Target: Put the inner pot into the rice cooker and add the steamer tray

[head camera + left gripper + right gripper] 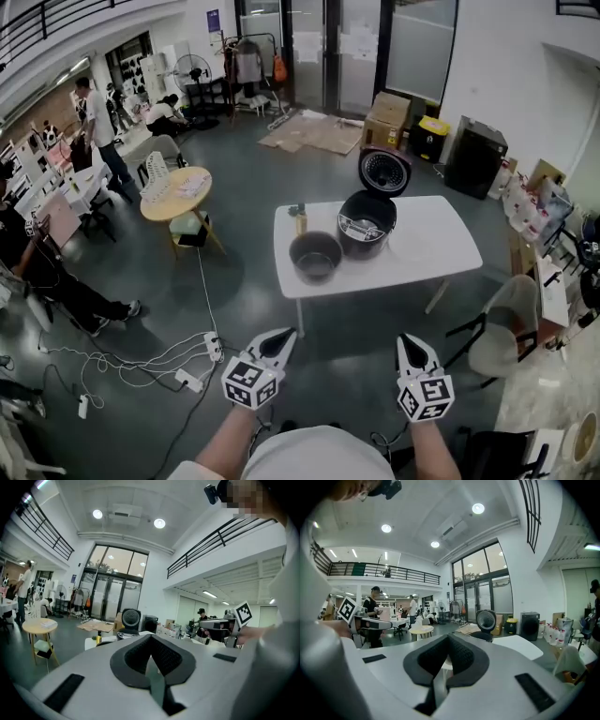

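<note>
left gripper (284,336): near left, jaws clenched, nothing btwn them, well short of the surface
bottle (300,221): upright, far-left part of white surface (450,248)
inner pot (316,256): on surface, open side up, just beside cooker on its left & a bit nearer
rice cooker (367,223): mid surface, lid (384,172) swung up on far side
right gripper (406,341): near right, jaws clenched, empty, also well short of surface
</note>
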Motion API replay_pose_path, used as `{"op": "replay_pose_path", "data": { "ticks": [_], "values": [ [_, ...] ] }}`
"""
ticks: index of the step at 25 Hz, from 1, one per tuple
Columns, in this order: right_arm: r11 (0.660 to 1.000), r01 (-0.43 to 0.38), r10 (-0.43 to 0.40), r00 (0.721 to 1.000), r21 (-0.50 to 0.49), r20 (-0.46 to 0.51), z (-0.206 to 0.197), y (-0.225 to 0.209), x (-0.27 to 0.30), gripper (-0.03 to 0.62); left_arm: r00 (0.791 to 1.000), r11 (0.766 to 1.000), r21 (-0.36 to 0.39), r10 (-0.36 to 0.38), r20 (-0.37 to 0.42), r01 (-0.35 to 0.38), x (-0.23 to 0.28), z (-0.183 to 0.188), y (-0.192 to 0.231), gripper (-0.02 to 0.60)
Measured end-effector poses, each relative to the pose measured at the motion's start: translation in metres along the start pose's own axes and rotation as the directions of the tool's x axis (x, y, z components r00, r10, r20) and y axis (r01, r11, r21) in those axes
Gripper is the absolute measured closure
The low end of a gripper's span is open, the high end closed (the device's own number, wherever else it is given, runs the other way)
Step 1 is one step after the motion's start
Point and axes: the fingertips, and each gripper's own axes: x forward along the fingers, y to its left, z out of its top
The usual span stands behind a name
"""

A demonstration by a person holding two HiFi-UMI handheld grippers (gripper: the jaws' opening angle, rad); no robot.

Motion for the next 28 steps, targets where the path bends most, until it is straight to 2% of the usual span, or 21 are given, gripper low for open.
{"op": "replay_pose_path", "data": {
  "ticks": [14, 18, 28],
  "values": [
    [0.999, 0.039, -0.038, 0.999, 0.037, -0.023, -0.009, -0.009, -0.003, 0.583, 1.0, 1.0, 0.004, -0.007, -0.012, 0.007, 0.003, -0.005, -0.005, 0.568],
    [0.997, 0.049, -0.047, 0.999, 0.054, -0.022, -0.013, -0.016, -0.006, 0.582, 1.0, 1.0, 0.002, -0.006, -0.009, 0.006, 0.003, -0.008, -0.009, 0.551],
    [0.999, 0.011, -0.011, 1.0, 0.051, -0.011, -0.015, -0.025, -0.01, 0.48, 0.999, 0.999, -0.031, 0.029, -0.017, -0.029, 0.006, -0.017, -0.013, 0.507]
  ]
}}
